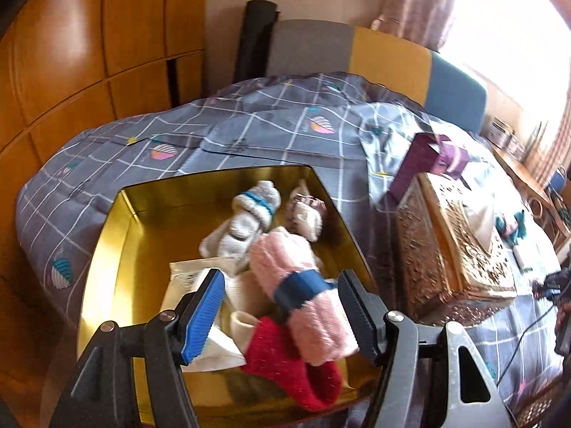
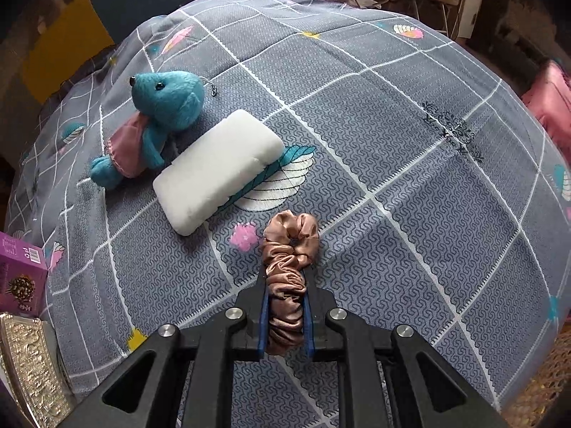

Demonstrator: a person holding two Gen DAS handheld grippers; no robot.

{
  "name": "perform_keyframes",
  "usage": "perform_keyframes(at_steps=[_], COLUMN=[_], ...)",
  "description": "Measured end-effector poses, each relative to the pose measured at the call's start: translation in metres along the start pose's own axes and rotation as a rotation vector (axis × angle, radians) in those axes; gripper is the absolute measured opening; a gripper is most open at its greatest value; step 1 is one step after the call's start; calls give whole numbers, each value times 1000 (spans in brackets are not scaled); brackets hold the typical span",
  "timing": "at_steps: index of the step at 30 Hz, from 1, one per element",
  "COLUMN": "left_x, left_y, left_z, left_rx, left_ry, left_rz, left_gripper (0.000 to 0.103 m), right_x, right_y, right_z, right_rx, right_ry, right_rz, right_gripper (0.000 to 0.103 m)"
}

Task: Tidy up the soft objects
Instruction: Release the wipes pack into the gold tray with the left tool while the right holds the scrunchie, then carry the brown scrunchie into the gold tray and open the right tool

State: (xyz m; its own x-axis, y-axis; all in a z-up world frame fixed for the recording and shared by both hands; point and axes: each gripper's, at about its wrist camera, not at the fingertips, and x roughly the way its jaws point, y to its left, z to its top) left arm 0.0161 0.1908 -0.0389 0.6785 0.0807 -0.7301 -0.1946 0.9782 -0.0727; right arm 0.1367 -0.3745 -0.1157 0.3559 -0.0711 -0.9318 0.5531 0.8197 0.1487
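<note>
One gold-lined box [image 1: 107, 249] sits on the grey checked bedspread [image 2: 392, 142] and holds several soft things: a pink rolled towel [image 1: 303, 292] bound by a dark blue band, a red sock [image 1: 289, 363] under its near end, a grey-and-white sock bundle [image 1: 246, 221] with teal stripes toward the back, a smaller pale bundle [image 1: 307, 214] beside that, and white packets [image 1: 210, 342] along the near left side. The left gripper [image 1: 282, 317] hangs over the box with its jaws wide, either side of the pink towel without pressing on it. To the right of the box stands an embossed gold case [image 1: 453, 249]; what lies in it is too blurred to name.

The right gripper [image 2: 285, 306] is clamped narrow on a bronze satin scrunchie [image 2: 289, 260], which touches the bedspread. Farther off lie a white foam block [image 2: 217, 171] and, just beside it, a teal plush animal [image 2: 160, 121]. A purple carton [image 2: 21, 278] stands at the left edge.
</note>
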Motion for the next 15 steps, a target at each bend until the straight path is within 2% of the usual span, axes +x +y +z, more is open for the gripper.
perform_keyframes(at_steps=[7,15], left_x=[-2,1], left_y=[-9,-5], left_z=[-5,-7], left_rx=[26,18], left_ry=[3,14], left_rz=[-10,-23], left_gripper=[67,67], right_x=[-6,-53], right_y=[39,128], right_z=[7,28], right_rx=[-77,-248], right_ry=[-34,-120], right_rz=[26,192], right_gripper=[15,15])
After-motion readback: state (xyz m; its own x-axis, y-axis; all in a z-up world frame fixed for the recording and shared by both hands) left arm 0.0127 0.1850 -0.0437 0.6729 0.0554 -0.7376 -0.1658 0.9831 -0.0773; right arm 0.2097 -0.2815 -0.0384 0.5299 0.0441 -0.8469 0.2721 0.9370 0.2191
